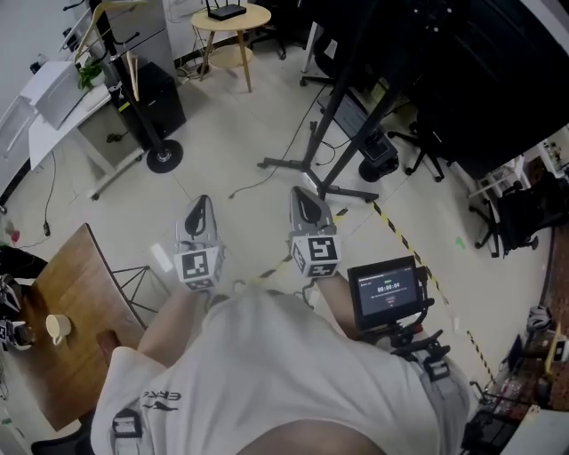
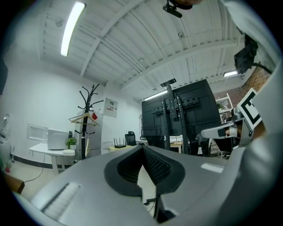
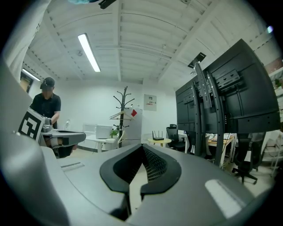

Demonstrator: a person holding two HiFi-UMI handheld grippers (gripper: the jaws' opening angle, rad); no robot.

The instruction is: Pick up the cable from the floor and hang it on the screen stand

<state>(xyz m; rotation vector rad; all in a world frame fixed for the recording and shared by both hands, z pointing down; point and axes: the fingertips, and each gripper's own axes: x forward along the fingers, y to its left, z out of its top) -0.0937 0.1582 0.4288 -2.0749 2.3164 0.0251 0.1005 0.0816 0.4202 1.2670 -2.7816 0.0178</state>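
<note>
A thin dark cable (image 1: 267,176) lies on the pale floor and runs toward the black screen stand (image 1: 331,133), whose legs spread just ahead of me. The stand's dark screens (image 2: 185,117) (image 3: 225,106) rise at the right of both gripper views. My left gripper (image 1: 201,206) (image 2: 142,150) and my right gripper (image 1: 305,197) (image 3: 142,148) are held side by side at waist height, pointing forward, well above the floor. Both are shut with nothing between their jaws. The cable's loose end lies on the floor between and just ahead of the two gripper tips.
A black coat rack (image 1: 133,80) stands at the left on a round base. Behind it are a white desk (image 1: 53,115) and a round yellow table (image 1: 231,18). A wooden table (image 1: 67,311) with a cup is near left. Yellow-black tape (image 1: 400,235) crosses the floor. A person in dark clothes (image 3: 46,106) stands left.
</note>
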